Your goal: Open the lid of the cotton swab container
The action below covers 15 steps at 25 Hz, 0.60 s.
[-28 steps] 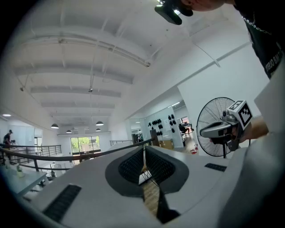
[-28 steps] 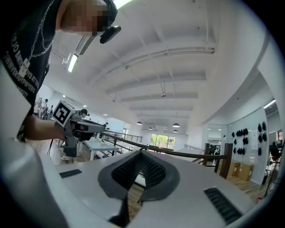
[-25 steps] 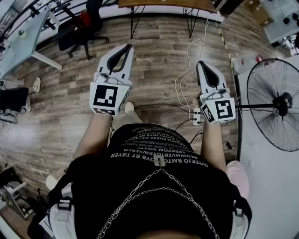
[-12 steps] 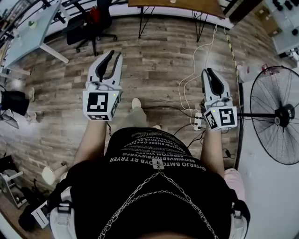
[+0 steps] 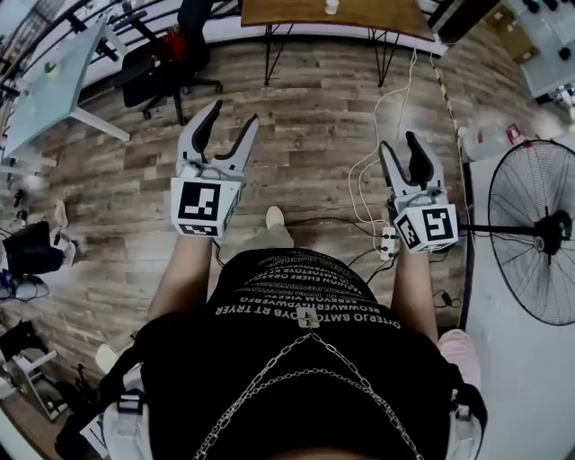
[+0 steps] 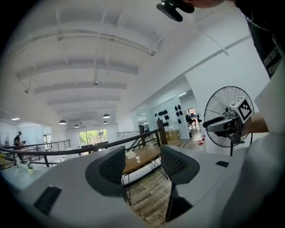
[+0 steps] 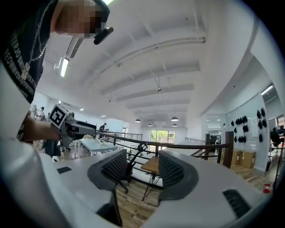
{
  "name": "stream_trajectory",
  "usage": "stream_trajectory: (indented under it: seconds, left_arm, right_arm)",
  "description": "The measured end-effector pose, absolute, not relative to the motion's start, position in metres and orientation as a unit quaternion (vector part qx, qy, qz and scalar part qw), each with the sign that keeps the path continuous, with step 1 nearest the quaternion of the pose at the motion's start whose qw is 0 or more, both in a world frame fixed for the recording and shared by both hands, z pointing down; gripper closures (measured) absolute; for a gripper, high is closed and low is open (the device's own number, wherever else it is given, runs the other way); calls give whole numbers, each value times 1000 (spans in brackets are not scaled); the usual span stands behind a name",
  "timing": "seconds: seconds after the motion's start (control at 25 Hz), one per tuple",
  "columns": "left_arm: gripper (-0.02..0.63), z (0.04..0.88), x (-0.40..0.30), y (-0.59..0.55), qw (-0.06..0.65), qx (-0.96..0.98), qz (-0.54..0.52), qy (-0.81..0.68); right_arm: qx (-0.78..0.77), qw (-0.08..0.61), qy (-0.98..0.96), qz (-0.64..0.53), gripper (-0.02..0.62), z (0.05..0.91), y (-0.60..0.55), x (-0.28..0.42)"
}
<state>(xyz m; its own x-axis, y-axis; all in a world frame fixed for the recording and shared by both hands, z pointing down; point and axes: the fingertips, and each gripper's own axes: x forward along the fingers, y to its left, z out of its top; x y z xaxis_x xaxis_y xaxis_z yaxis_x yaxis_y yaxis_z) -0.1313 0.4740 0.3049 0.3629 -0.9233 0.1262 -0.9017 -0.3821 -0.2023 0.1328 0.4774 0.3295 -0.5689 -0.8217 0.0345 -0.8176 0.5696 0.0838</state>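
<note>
My left gripper (image 5: 229,121) and right gripper (image 5: 400,144) hang side by side over a wooden floor, pointing away from me, both open with nothing between the jaws. Both pairs of jaws have just been opening. A small white container (image 5: 331,6) stands on a wooden table (image 5: 296,13) at the far edge of the head view, well beyond both grippers. In the left gripper view the same small white container (image 6: 137,159) shows between the fingers (image 6: 111,169), far off on the table, with a white box (image 6: 130,154) beside it. The right gripper view shows open fingers (image 7: 171,171) and a table corner (image 7: 150,165).
A standing fan (image 5: 530,229) is at the right on a white floor area. A black office chair (image 5: 166,54) and a pale table (image 5: 54,76) stand at the far left. A power strip with cables (image 5: 386,238) lies on the floor below the right gripper. A black railing (image 7: 178,144) runs beyond the table.
Both grippers were shut a second ago and half a second ago; now both stand open. Both hands sit slightly lower in the head view than half a second ago.
</note>
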Motion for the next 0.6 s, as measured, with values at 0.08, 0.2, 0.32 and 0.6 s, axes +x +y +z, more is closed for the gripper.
stream_trajectory:
  seconds: [0.08,0.2,0.32,0.6]
  left_arm:
    - [359,304,-132,454,46,-830,-100,547]
    - [359,309,-136,430,43,-836,-97,539]
    - [357,312,-143,405,40,-840,-96,532]
    - [359,319,-157,362,34,-852,-96,514]
  right_arm:
    - [467,38,-883,-28,380,330,460,128]
    - [471,43,-880,-26,370,333,438,122]
    - [476,45,-878,-21,365,335,417,114]
    - [485,52,-873,-15,365,337,381,94]
